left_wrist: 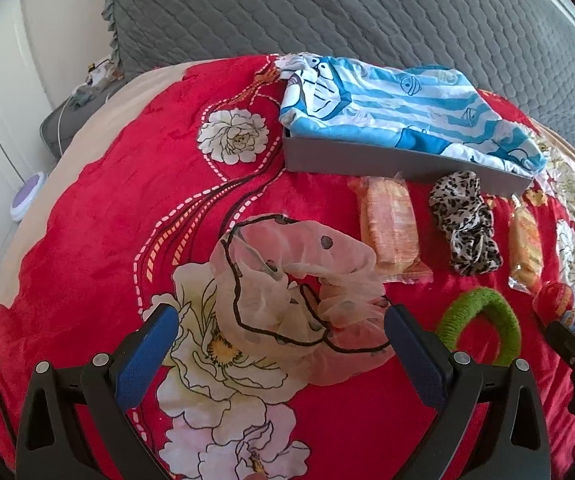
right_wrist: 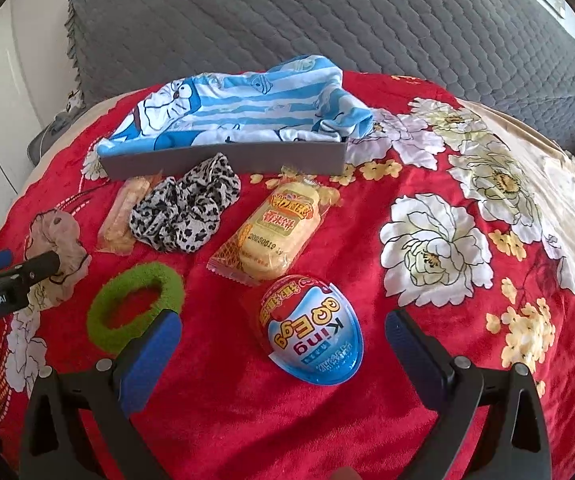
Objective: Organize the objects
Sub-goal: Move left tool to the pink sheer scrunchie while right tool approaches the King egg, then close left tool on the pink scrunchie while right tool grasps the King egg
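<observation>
Low in the left wrist view, the left gripper (left_wrist: 281, 330) hovers over the red floral blanket (left_wrist: 99, 248) with its blue-padded fingers (left_wrist: 147, 354) spread wide — nothing is held between them. Its fingers angle forward and down toward the sheer pink scrunchie (left_wrist: 299, 284), which lies at the centre of the frame just ahead of the tips and partly between them; whether a pad touches the fabric cannot be told. To the right of it, at lower right, sits the green hair tie (left_wrist: 483, 322), and further up the frame lie a wrapped orange snack (left_wrist: 391, 232), the leopard-print scrunchie (left_wrist: 465, 222) and a yellow snack packet (left_wrist: 525, 248). Behind them, at upper centre, stands the grey box (left_wrist: 367, 158) with a blue striped cartoon cloth (left_wrist: 403, 108) draped in it. In the right wrist view the right gripper (right_wrist: 283, 334) is likewise fully open and empty, pointing forward along the blanket — the King Egg toy (right_wrist: 315, 332) rests between its fingers (right_wrist: 155, 350), apart from both pads. At lower left of that frame, touching the left finger's tip, is the green hair tie; the yellow packet sits just above the egg. A grey quilted cushion (right_wrist: 287, 12) fills the top.
</observation>
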Action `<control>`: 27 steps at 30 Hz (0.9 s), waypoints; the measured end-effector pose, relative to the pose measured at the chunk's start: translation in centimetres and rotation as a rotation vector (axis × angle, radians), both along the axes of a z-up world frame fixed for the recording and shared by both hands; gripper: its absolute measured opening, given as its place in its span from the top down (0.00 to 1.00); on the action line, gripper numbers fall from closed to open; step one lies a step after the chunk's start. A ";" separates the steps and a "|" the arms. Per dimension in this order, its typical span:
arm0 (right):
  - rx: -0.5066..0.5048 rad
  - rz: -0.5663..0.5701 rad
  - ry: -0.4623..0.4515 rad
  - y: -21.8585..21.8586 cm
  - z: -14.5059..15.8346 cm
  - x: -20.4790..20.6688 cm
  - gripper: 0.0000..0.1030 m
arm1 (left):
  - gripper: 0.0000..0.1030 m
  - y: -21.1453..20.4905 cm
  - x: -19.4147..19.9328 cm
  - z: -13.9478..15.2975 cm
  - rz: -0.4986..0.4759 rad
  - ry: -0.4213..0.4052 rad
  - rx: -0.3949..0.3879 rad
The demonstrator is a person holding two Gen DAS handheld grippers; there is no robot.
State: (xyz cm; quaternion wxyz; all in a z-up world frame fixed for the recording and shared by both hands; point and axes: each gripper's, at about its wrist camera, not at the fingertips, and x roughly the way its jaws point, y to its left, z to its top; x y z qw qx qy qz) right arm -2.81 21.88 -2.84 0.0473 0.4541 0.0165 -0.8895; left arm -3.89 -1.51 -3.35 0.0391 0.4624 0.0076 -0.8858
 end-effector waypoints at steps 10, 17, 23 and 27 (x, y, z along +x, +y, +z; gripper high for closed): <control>0.007 0.000 -0.011 0.4 -0.9 -0.8 0.00 | 0.01 0.1 -1.0 -1.2 0.002 -0.013 0.007; 0.019 0.003 -0.007 0.3 -1.3 -1.2 0.00 | 0.01 0.2 -1.9 -2.2 0.013 -0.025 0.024; 0.036 0.018 0.002 0.2 -1.6 -1.4 0.01 | 0.01 0.1 -2.2 -3.1 0.004 -0.044 0.030; 0.034 0.019 -0.002 0.5 -2.0 -1.5 0.01 | 0.01 0.1 -2.3 -3.6 0.002 -0.045 0.034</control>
